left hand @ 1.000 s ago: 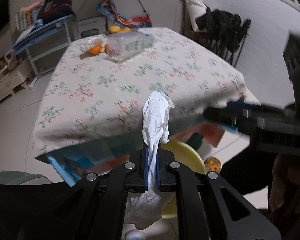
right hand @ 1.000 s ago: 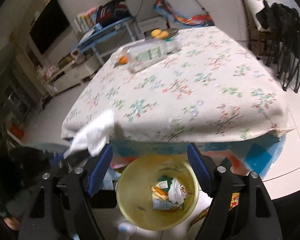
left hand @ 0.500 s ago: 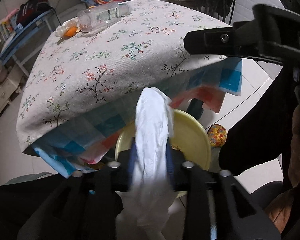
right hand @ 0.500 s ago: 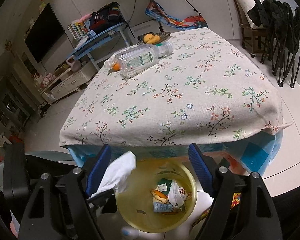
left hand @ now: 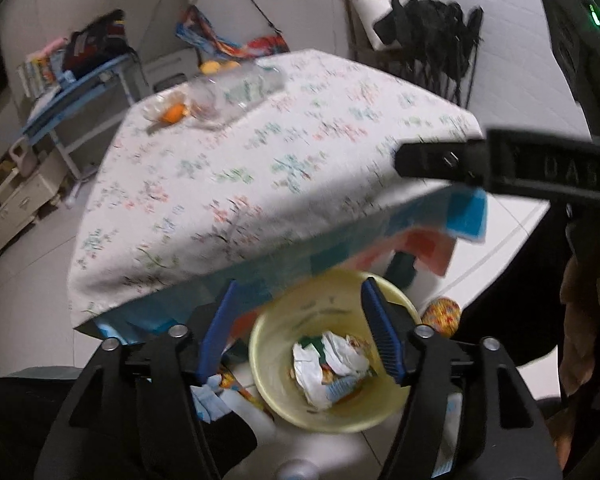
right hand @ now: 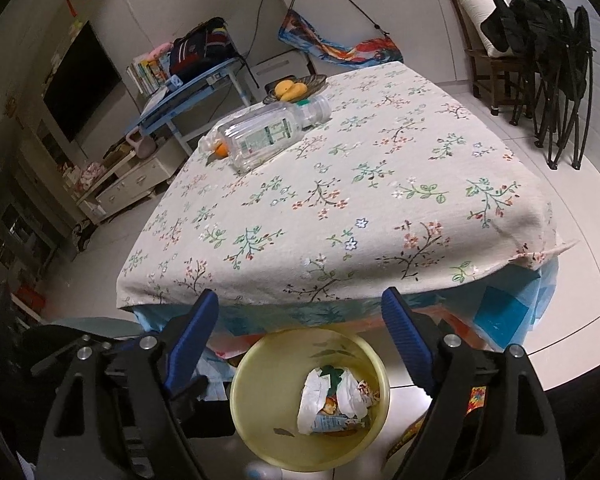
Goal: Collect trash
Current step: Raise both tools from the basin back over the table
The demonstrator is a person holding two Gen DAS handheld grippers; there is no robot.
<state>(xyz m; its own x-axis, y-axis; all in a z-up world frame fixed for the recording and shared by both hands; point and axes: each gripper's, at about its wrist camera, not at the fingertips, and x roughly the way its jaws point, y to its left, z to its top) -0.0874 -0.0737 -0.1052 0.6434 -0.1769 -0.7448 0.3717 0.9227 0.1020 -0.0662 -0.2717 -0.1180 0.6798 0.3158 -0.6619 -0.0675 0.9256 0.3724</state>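
Both jaws gape empty, left just widening, above round yellow plastic bin (left hand: pixel 268 364) holding crumpled tissue (left hand: pixel 312 368).

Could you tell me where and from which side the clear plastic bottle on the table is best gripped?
Grip the bottle across its labelled middle, coming down from above. It lies on its side on the tablecloth, so its round body offers two opposite sides to open jaws.

Yellow bin (right hand: pixel 256 436) mouth left unobstructed from above, table edge (right hand: pixel 340 292) overhanging behind, tabletop's near half left bare
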